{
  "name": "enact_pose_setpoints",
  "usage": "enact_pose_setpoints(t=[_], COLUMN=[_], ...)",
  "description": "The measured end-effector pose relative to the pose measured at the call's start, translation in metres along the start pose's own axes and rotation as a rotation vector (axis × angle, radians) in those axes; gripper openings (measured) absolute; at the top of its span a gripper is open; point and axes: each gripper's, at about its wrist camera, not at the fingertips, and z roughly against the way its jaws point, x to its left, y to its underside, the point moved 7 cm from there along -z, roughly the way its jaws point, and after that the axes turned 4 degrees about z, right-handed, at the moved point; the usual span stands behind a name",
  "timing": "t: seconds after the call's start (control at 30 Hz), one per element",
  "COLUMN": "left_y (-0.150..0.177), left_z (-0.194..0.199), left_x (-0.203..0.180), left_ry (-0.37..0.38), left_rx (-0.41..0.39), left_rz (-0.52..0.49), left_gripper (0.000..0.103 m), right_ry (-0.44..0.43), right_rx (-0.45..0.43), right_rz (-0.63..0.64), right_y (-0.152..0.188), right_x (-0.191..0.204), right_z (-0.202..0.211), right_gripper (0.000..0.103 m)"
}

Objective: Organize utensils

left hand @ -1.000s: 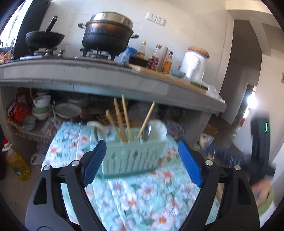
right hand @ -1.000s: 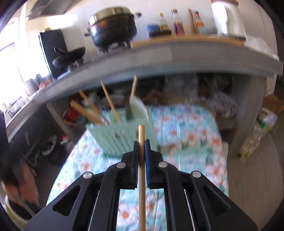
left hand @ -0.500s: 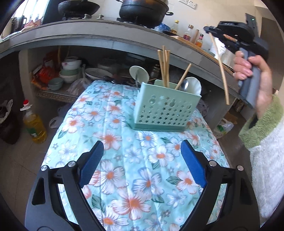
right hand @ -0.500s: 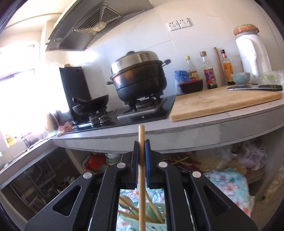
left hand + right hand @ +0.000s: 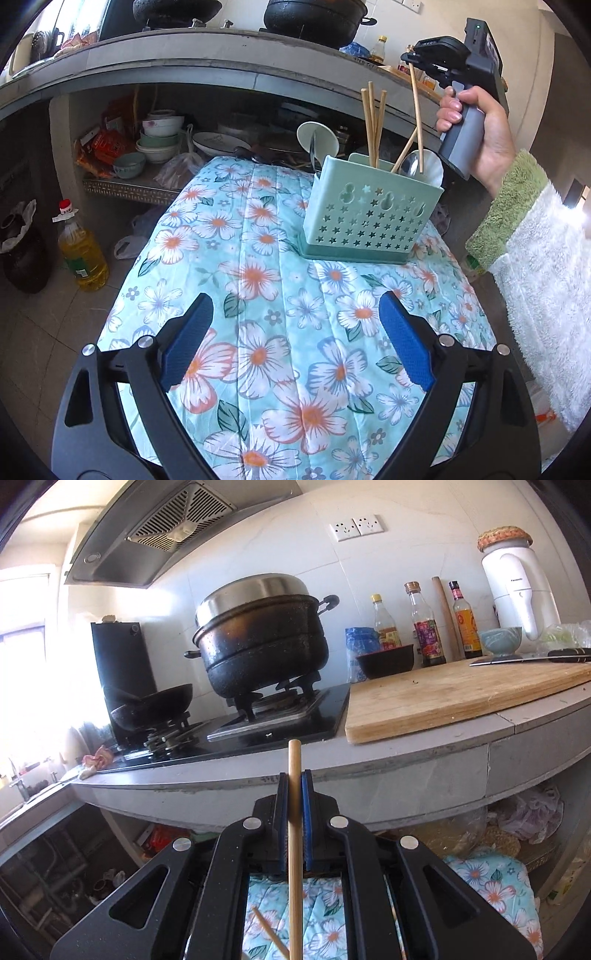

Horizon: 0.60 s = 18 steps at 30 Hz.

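**Ana:** Chopstick (image 5: 294, 834) first — where is it?

**Ben:** Pinched upright between the pads of the right gripper (image 5: 294, 794), its top end sticking out above them. From the left wrist view that gripper (image 5: 413, 63) is held in the person's hand (image 5: 480, 136), up above the utensil holder (image 5: 373, 218), and the chopstick (image 5: 416, 110) hangs down with its lower end among the utensils at the holder's right end.

**Ana:** What does the holder already contain?

**Ben:** Three chopsticks (image 5: 373, 125) standing together near the middle, one more leaning at the right, a metal spoon (image 5: 410, 164), and pale spoons at both ends. It is a light green box with star-shaped holes, standing on the flowered cloth (image 5: 258, 280) that covers the bench.

**Ana:** And the left gripper?

**Ben:** The left gripper (image 5: 295, 332) is spread wide, low over the cloth, nearer the camera than the holder. Its jaws have just been opening, with nothing between them.

**Ana:** Behind all that?

**Ben:** A kitchen counter with a big black pot (image 5: 258, 642) on the stove and a wooden cutting board (image 5: 461, 698).
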Motion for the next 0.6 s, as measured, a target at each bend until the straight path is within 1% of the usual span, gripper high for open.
enact_pose_setpoints(t=[0.1,0.23,0.33,0.47,0.6], left_y=[-0.002,-0.006,-0.007,-0.007,-0.008], left_z=[-0.003,-0.005,-0.007,-0.007,-0.007], left_x=[0.004,0.008,0.009,0.009,0.008], left_ry=[-0.007,-0.012,-0.012,-0.011,-0.007], left_rx=[-0.002,-0.005,0.002,0.0,0.002], left_rz=[0.013,0.03,0.038,0.043,0.048], left_gripper=[0.087,0.087,0.087,0.087,0.087], right_ry=[0.043,0.079,0.086,0.082,0.06], right_rx=[-0.006,-0.009,-0.005,-0.024,0.012], right_rz=[0.027,0.03,0.029,0.04,0.03], right_y=[0.004,0.01,0.013,0.012,0.011], right_x=[0.0,-0.005,-0.007,-0.007,-0.009], right_z=[-0.008,-0.013,-0.015,-0.01,-0.008], right_gripper=[0.007,0.007,0.007,0.007,0.007])
